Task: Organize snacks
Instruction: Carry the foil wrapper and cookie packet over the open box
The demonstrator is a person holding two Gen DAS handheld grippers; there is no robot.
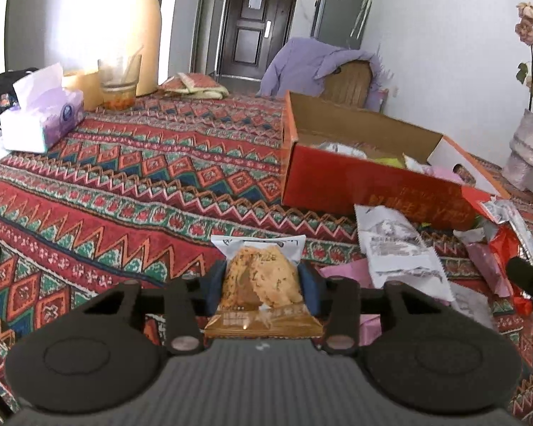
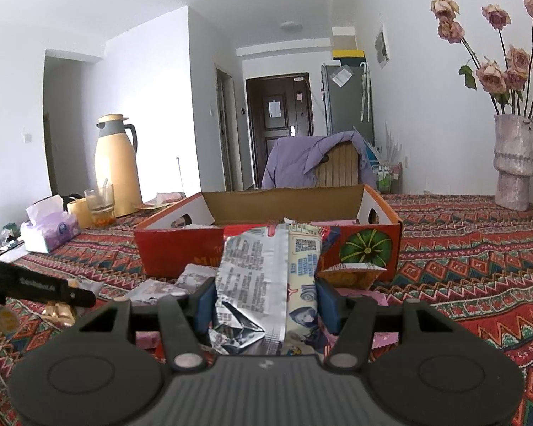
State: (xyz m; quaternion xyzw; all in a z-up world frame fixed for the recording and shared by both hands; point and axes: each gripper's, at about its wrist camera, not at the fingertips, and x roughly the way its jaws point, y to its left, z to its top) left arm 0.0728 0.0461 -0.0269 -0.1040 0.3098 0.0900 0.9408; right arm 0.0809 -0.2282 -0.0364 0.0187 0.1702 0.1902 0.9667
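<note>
Left tool (image 1: 261, 284) grips cookie packet (image 1: 261, 277); right tool (image 2: 266, 301) grips foil packet (image 2: 252, 284).

Box contents (image 1: 380, 154) are mostly hidden by the red box (image 1: 355, 181) wall, printing on the silver wrapper (image 2: 252, 277) is too blurred to be read, vase (image 1: 529, 149) is cut off at the frame edge.

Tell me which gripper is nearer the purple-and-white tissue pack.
Left. The left gripper, shut on a clear-wrapped cookie packet, faces the patterned cloth with the purple-and-white tissue pack ahead-left. The right gripper, holding a crumpled silver snack wrapper, sits by the red cardboard box, farther away.
</note>
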